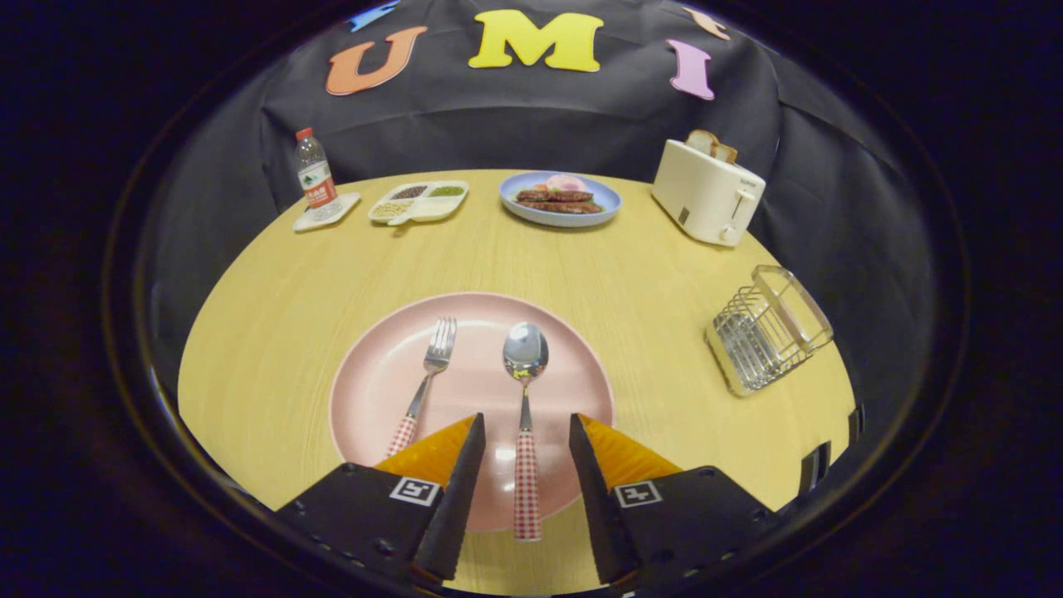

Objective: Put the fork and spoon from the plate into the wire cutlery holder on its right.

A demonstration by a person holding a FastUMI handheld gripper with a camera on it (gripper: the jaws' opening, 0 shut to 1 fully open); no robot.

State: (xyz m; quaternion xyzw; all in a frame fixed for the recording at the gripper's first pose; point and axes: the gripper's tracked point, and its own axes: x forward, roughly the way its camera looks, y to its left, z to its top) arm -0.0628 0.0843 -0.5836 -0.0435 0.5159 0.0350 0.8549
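A pink plate (pixel 374 390) lies on the round wooden table just ahead of my gripper (pixel 526 425). On it rest a fork (pixel 431 368) and a spoon (pixel 524 365), both with red-and-white checked handles pointing toward me. The spoon's handle runs down between my fingers, which stand apart and touch nothing. The fork lies just left of the left finger. A wire cutlery holder (pixel 768 328) stands to the right of the plate, near the table's right edge.
Along the far side of the table stand a water bottle (pixel 315 176) on a small tray, a divided dish (pixel 419 202) of grains, a blue plate (pixel 560 199) of food and a white toaster (pixel 704 193) holding bread.
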